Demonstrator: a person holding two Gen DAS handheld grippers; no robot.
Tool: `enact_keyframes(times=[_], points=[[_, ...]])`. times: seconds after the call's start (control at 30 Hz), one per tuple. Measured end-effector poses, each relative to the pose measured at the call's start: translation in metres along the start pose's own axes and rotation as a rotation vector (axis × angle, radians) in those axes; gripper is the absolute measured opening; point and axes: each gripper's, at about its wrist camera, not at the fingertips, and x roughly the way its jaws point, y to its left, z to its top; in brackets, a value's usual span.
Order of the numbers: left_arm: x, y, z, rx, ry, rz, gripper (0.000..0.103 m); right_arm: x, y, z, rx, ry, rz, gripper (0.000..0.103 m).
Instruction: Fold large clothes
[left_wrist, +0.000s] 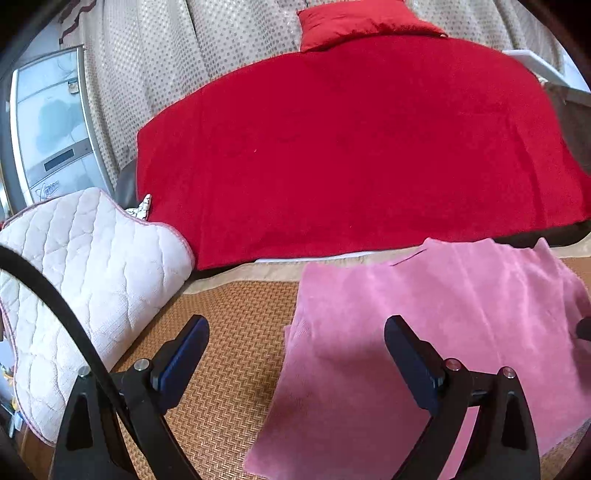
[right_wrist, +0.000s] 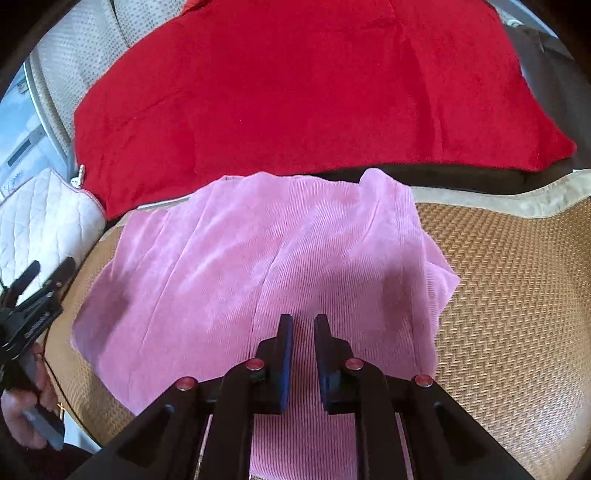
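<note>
Looking across a bedroom-like corner: dotted beige curtain hanging at the back, wide red blanket spreading below it, woven mat running along the front as the work surface.

Resting on that mat, just in front of the blanket's edge: the pink garment, a ribbed, soft-looking cloth, already lying doubled into a rough rectangle. Showing a long crease down its middle, a loose corner poking up at the far edge, and a right side sagging out of line.

Sitting to the left, near the garment and seemingly apart from it: a quilted white cushion.

Seemingly working midway through the fold, between one turn of the cloth and the next. Hovering beside the garment's left edge with the left gripper, jaws standing wide apart and nothing between them. Pointing down over the near middle of the cloth with the right gripper, jaws drawn almost together; not possible to tell whether any fabric is being pinched there.

Probably calling next for a grasp on the near left corner with the open claw, a matching hold on the right, then bringing the near edge over toward the far one, squaring the uneven right side along the way.
</note>
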Motion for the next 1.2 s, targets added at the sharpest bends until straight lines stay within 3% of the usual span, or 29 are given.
enact_keyframes(times=[0.33,0.53,0.83,1.2], points=[[-0.003,-0.008,-0.002,-0.005,0.007,-0.033,0.096,0.026,-0.008,-0.004,0.046,0.060,-0.052,0.015],[-0.003,-0.014,-0.004,0.011,0.013,-0.043,0.096,0.013,-0.003,-0.003,0.026,0.021,-0.034,0.015],[-0.002,-0.028,-0.008,0.042,0.025,-0.076,0.096,-0.002,0.011,0.000,-0.081,-0.089,-0.243,0.015],[-0.002,-0.043,-0.010,0.078,0.026,-0.078,0.096,-0.016,0.011,0.003,-0.108,-0.133,-0.289,0.015]])
